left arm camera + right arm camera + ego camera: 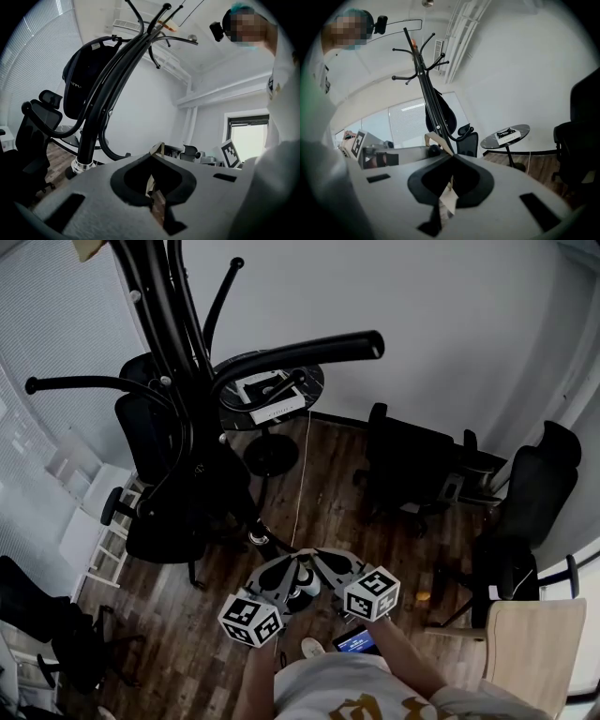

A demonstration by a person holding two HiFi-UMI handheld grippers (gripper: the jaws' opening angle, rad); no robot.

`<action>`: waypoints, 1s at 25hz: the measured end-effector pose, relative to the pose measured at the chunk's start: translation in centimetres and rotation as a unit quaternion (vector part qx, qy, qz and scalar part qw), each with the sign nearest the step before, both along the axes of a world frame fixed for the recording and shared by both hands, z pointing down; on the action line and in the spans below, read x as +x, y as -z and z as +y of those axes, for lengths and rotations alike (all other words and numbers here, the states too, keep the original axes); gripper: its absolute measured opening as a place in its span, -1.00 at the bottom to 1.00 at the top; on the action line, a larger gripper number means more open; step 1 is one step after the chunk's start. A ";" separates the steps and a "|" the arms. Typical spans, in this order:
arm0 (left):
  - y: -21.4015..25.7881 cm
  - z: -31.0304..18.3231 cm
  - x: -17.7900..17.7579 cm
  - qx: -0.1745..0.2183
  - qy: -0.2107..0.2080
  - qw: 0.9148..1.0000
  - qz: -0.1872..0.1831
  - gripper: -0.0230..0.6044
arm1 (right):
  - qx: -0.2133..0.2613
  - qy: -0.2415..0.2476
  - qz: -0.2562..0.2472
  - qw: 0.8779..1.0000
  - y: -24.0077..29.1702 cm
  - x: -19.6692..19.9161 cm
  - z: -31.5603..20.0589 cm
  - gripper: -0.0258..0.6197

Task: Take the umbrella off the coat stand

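Observation:
The black coat stand (pixel 167 306) rises at the upper left, with curved arms spreading toward me. A tan piece, which looks like the umbrella handle (pixel 89 247), sits at its top. In the left gripper view the stand (pixel 111 89) leans up to that tan handle (pixel 167 24). The right gripper view shows the whole stand (pixel 432 105) farther off, with the handle (pixel 414 43) among the hooks. The umbrella's body is hard to tell from the black tubes. My left gripper (pixel 298 560) (pixel 157 146) and right gripper (pixel 315 555) (pixel 438 143) are shut and empty, held low with tips together, apart from the stand.
A round black table (pixel 309 381) (pixel 520 130) carries a white box. Black office chairs stand at the left (pixel 159 521), middle (pixel 412 460) and right (pixel 539 488). A pale wooden chair (pixel 539 643) is at the lower right. A white cable (pixel 302 474) runs over the wood floor.

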State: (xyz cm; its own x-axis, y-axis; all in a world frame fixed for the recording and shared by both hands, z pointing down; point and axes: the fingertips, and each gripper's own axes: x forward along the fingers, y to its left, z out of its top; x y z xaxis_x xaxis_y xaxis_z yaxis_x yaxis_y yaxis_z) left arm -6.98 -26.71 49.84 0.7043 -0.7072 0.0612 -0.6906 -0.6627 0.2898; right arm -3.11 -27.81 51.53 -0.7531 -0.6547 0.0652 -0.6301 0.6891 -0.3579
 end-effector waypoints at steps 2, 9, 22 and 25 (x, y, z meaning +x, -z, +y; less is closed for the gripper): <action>0.0 0.1 0.1 0.000 0.003 1.000 0.000 -0.86 | 0.000 0.001 -0.001 1.000 0.1 0.1 0.1 -0.88; 0.1 1.0 0.0 0.003 0.009 1.000 -0.001 -0.86 | 0.003 0.009 -0.003 1.000 0.1 0.0 1.0 -0.88; 0.4 2.3 0.1 0.002 0.016 1.000 -0.002 -0.86 | 0.002 0.011 -0.003 1.000 0.5 0.4 2.4 -0.88; 0.4 2.8 0.3 0.001 0.016 1.000 -0.003 -0.86 | 0.005 0.014 0.001 1.000 0.6 0.4 2.9 -0.88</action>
